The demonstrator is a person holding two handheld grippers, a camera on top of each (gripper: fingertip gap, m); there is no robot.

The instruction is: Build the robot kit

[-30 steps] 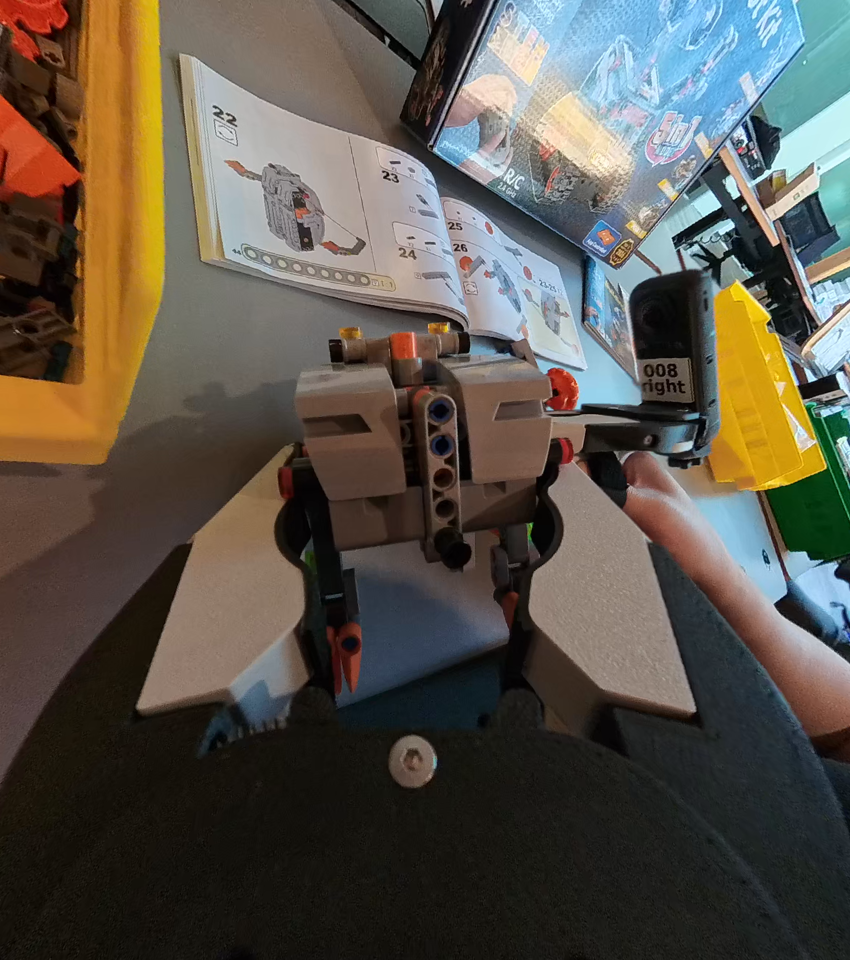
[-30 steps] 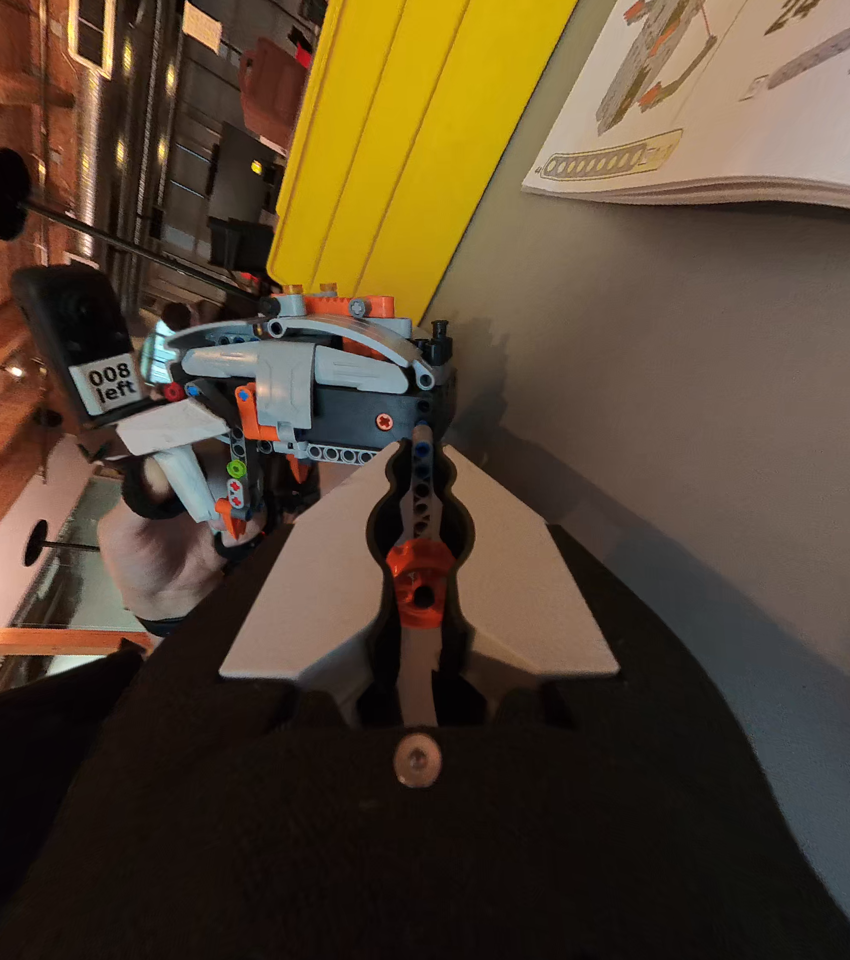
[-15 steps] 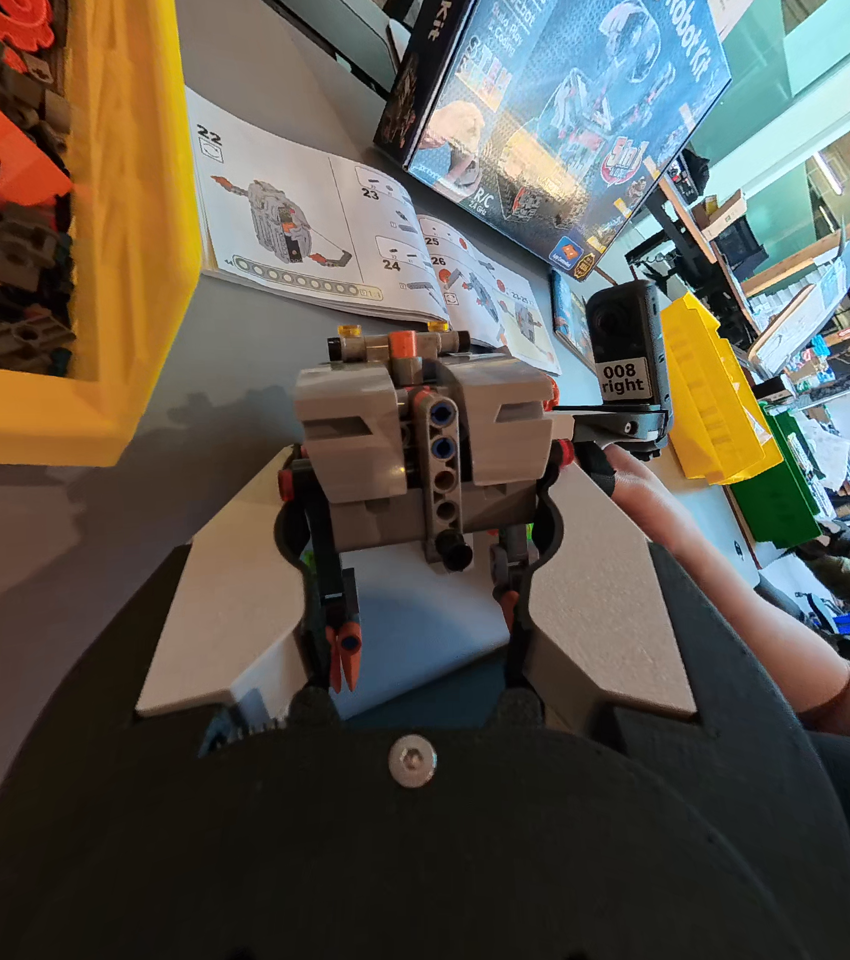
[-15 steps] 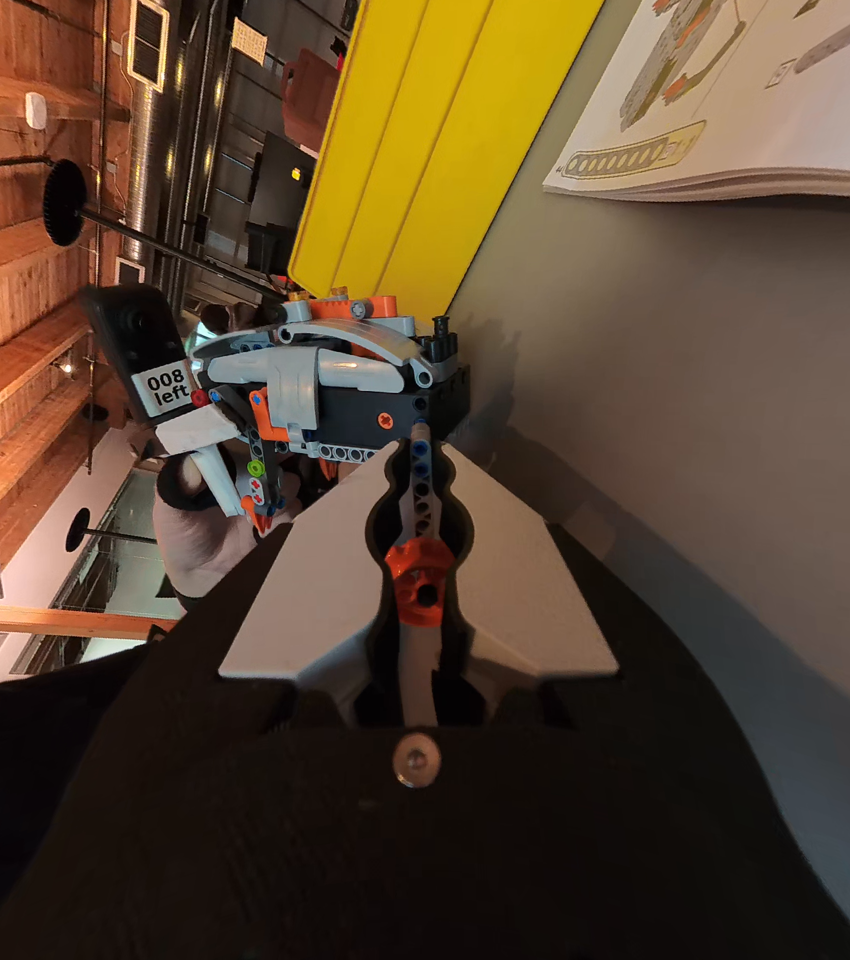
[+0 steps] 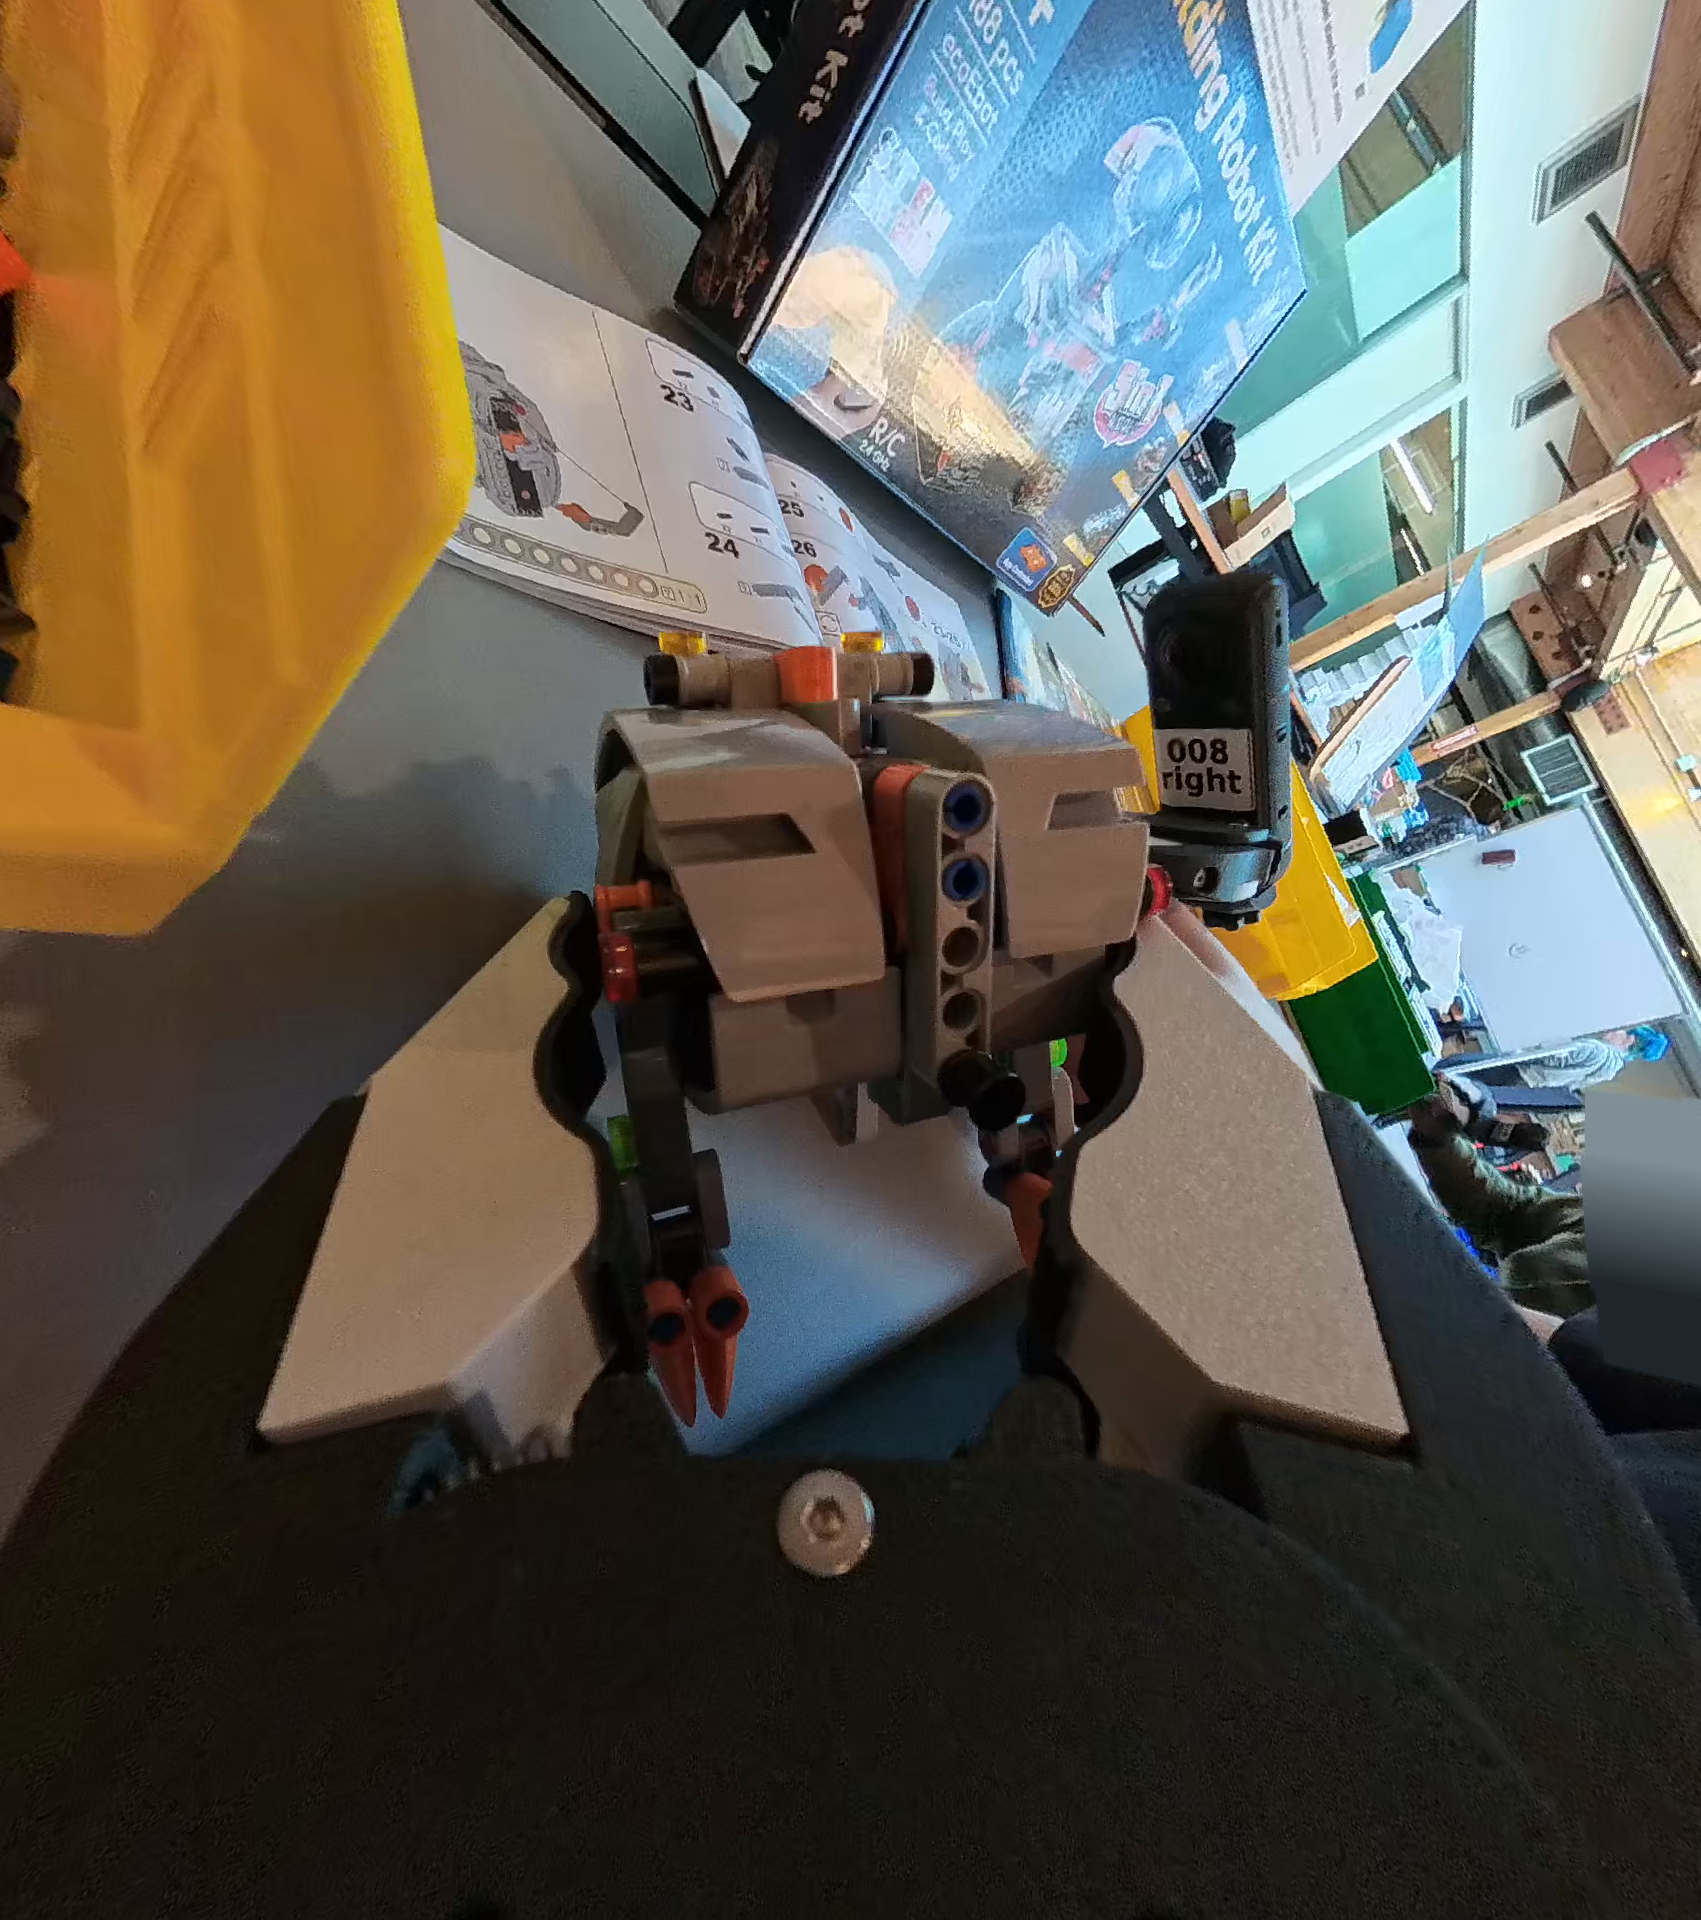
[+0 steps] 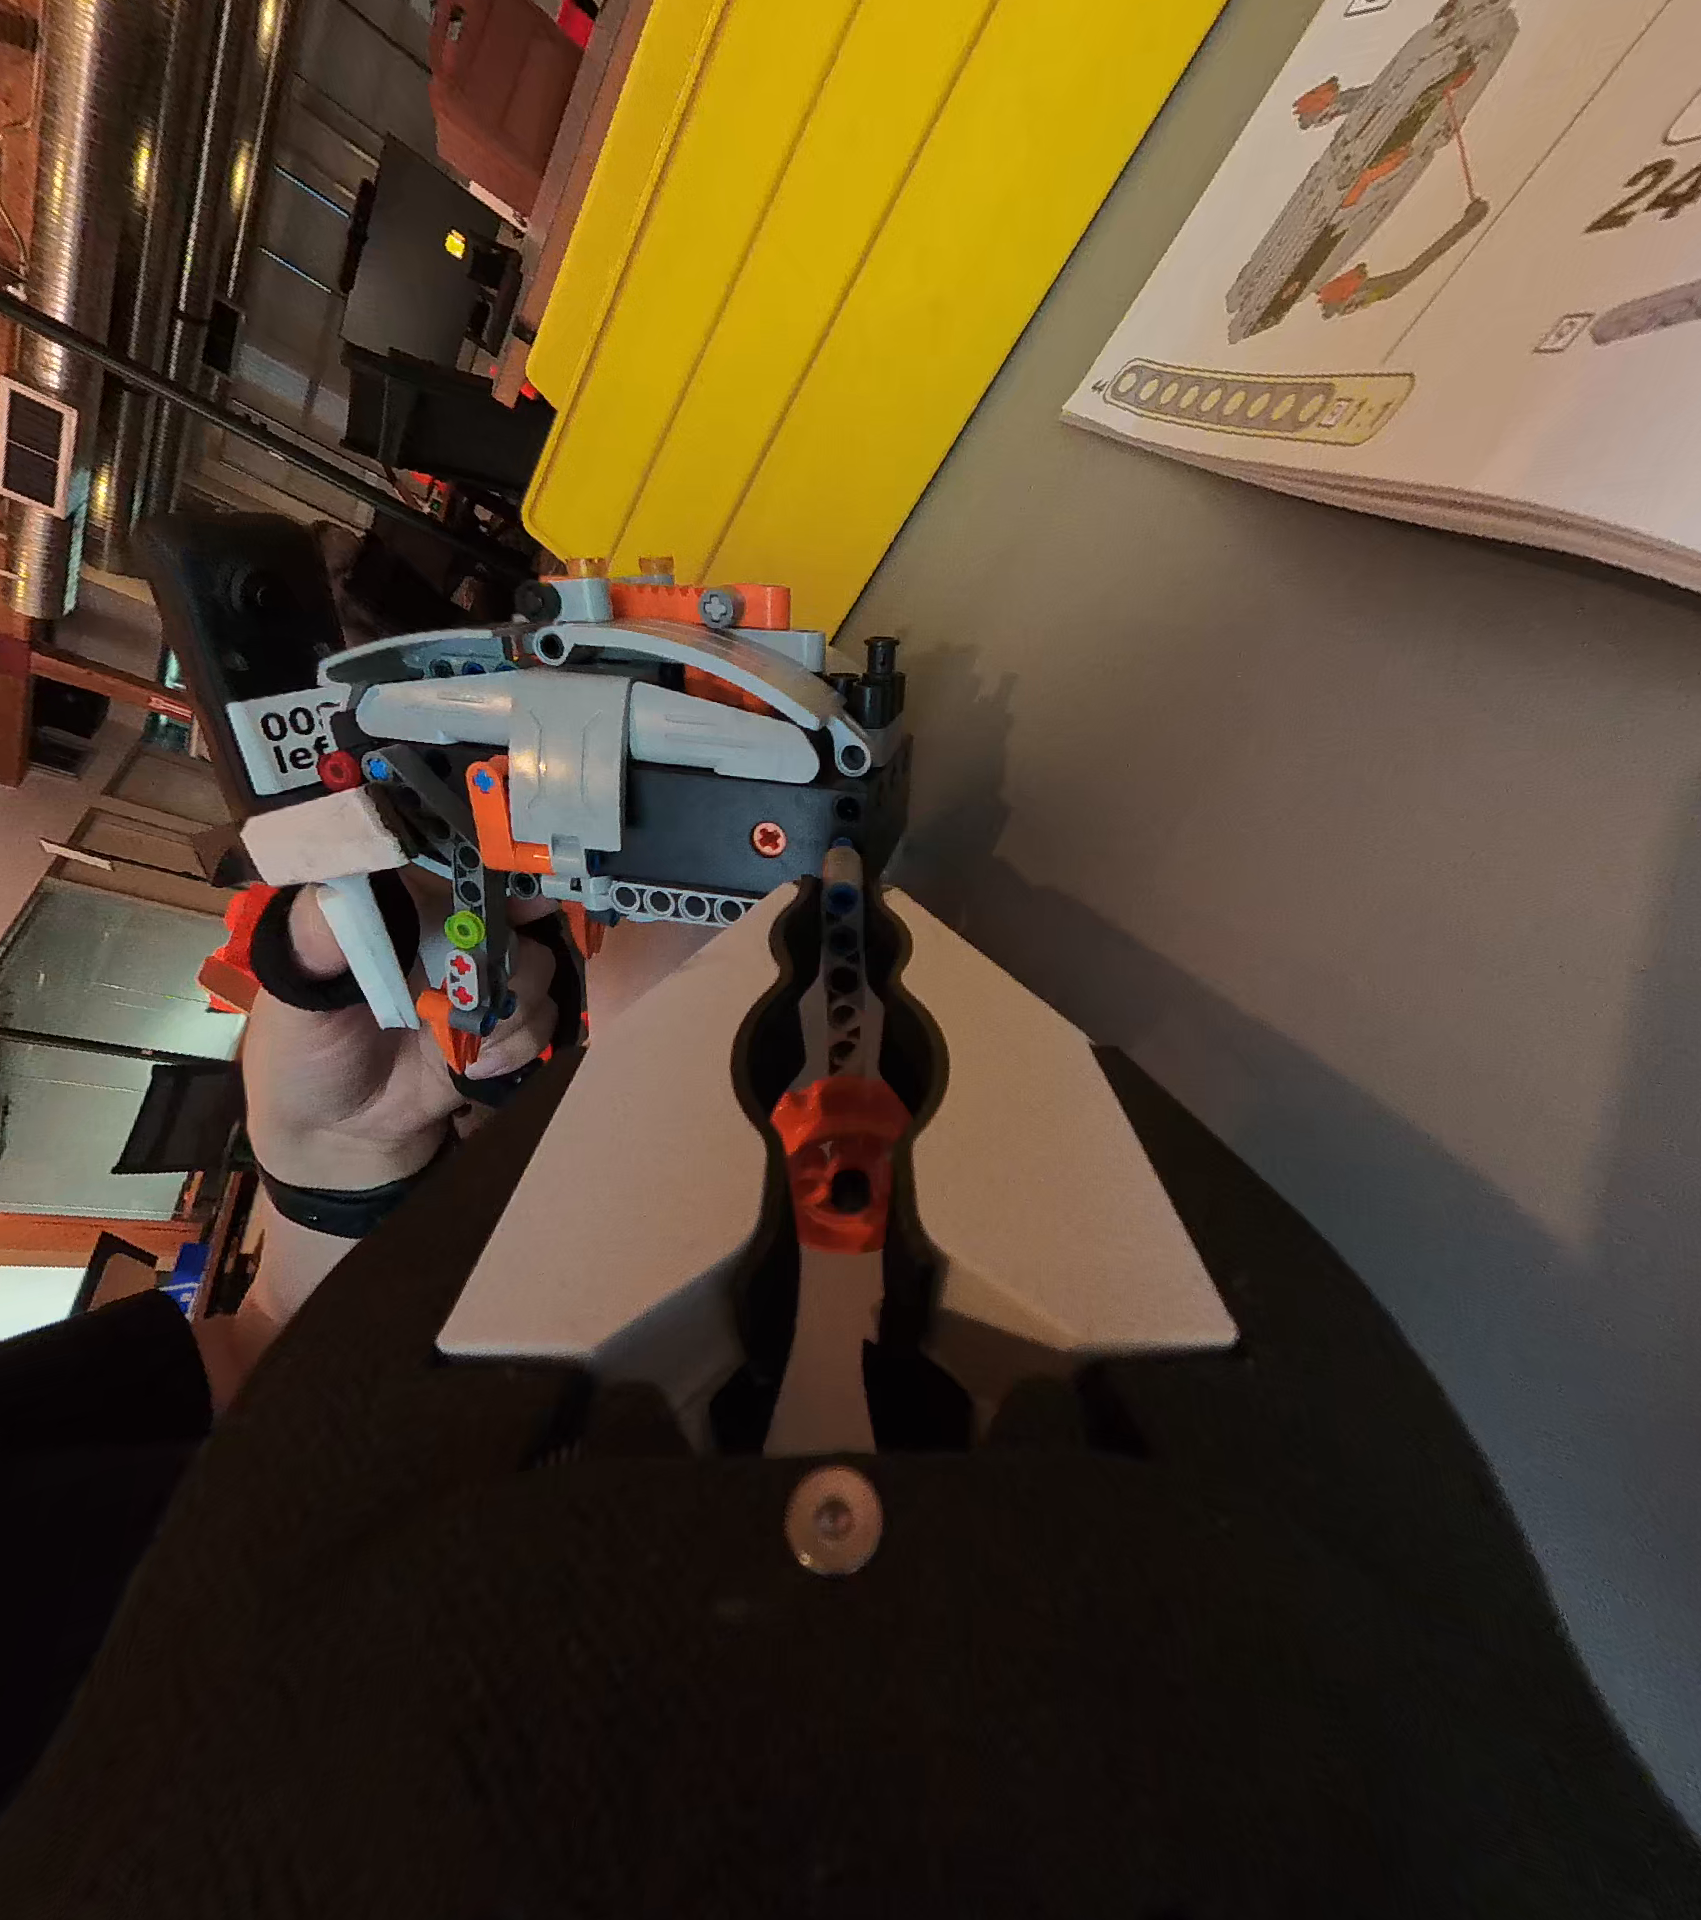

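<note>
My left gripper [image 5: 846, 997] is shut on a grey, black and orange brick-built model [image 5: 825, 883] and holds it above the grey table. Orange claw pieces [image 5: 695, 1340] hang between the fingers. My right gripper [image 6: 841, 904] is shut on a thin grey holed beam [image 6: 838, 977] with an orange connector [image 6: 830, 1164]. The beam's tip touches the model's black side [image 6: 721, 831]. The left gripper [image 6: 326, 847] shows at the model's left end in the right wrist view. The right gripper's camera [image 5: 1215, 727] shows just right of the model.
A yellow bin [image 5: 202, 416] of loose parts stands at the left, close to the model, and also shows in the right wrist view [image 6: 825, 260]. An open instruction booklet [image 5: 638, 488] lies behind it. A dark kit box [image 5: 1012, 260] leans beyond. More yellow and green bins [image 5: 1345, 987] stand far right. About 6 centimetres separates my left fingertips from my right.
My left gripper has carried the model closer to the yellow bin and tilted a little. The right gripper has kept the beam against the model's side throughout.
</note>
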